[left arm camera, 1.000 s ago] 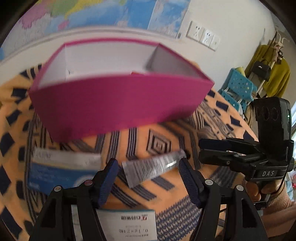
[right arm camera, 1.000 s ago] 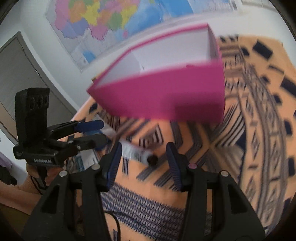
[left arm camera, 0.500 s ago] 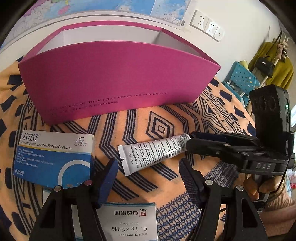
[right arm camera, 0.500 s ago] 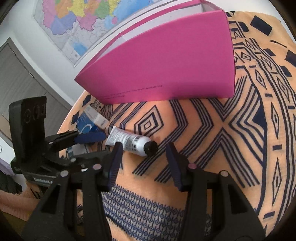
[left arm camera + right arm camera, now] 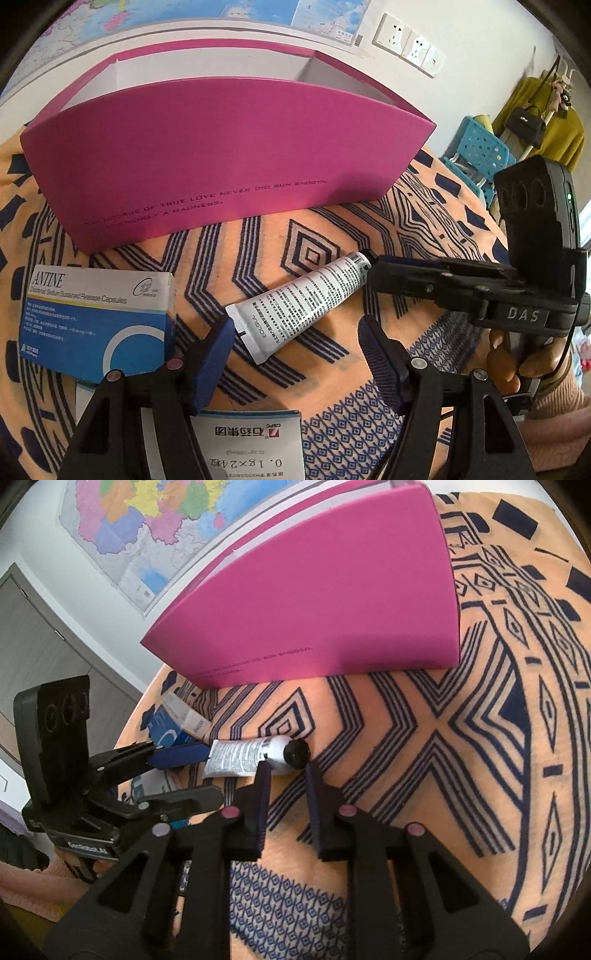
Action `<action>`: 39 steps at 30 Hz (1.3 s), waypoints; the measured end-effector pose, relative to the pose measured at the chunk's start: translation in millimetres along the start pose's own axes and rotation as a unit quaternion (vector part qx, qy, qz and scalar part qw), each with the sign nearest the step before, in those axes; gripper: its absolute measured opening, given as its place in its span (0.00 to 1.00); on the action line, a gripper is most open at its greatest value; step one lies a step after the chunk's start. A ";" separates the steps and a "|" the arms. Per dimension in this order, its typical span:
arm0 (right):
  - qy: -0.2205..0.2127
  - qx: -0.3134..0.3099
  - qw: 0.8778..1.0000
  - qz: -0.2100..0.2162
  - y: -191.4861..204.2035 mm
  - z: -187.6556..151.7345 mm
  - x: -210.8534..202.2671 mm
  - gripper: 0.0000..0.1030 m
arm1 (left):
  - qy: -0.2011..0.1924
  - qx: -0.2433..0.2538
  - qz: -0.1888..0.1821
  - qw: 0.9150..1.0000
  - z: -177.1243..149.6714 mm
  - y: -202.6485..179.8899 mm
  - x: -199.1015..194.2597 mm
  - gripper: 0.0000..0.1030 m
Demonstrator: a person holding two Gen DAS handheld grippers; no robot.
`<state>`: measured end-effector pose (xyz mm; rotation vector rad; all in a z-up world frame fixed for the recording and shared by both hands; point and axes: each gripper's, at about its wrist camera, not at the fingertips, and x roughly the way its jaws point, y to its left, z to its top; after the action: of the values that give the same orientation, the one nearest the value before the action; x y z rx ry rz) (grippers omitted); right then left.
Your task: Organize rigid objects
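Note:
A white ointment tube [image 5: 299, 306] with a black cap [image 5: 295, 752] lies on the patterned cloth in front of a pink open box [image 5: 229, 162]. My left gripper [image 5: 295, 332] is open, its fingers either side of the tube's flat end. My right gripper [image 5: 286, 771] is partly closed, its jaws narrow and just short of the cap, holding nothing; it also shows in the left wrist view [image 5: 373, 269]. The tube also shows in the right wrist view [image 5: 243, 757]. A blue and white capsule carton [image 5: 96, 325] lies left of the tube.
A white medicine carton [image 5: 251, 450] lies under my left gripper. The orange and navy cloth [image 5: 480, 738] covers the table. Wall with map and sockets behind the box. A blue chair [image 5: 480, 147] and hanging clothes stand at the right.
Both grippers have come down and closer to the tube. The right gripper's jaws have narrowed and moved up to the cap end. The tube has not moved.

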<state>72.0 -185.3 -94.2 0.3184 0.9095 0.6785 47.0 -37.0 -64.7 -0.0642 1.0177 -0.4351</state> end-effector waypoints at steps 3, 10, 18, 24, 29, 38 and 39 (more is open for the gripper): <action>-0.005 -0.002 1.000 0.000 0.2 3.7 -0.7 0.32 | 0.000 -0.001 -0.003 1.000 0.6 -0.8 0.9 0.69; -0.003 -0.008 1.000 -0.005 1.7 3.4 2.2 0.33 | -0.001 0.002 0.003 1.000 1.2 -6.8 5.1 0.76; -0.005 -0.008 1.000 -0.008 3.1 -1.7 -2.6 0.35 | -0.002 -0.007 -0.005 1.000 1.2 -9.6 4.6 0.77; -0.009 -0.009 1.000 0.009 9.1 -2.8 -6.8 0.35 | -0.012 0.016 -0.027 0.999 3.8 -29.6 -0.2 0.76; -0.007 -0.002 1.000 0.008 7.2 -3.3 -5.8 0.34 | -0.013 0.019 -0.012 1.000 2.6 -28.6 -0.6 0.76; -0.006 -0.003 1.000 0.007 6.0 -0.6 -5.6 0.34 | 0.003 0.001 -0.004 1.000 -2.1 -7.2 2.1 0.79; -0.004 -0.001 1.000 0.007 6.0 0.4 -3.6 0.34 | 0.004 0.004 -0.005 1.000 -2.6 -10.3 2.0 0.79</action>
<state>68.3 -183.2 -88.7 0.3258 0.8988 0.6912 42.4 -46.7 -65.1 -0.0600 1.0228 -0.4488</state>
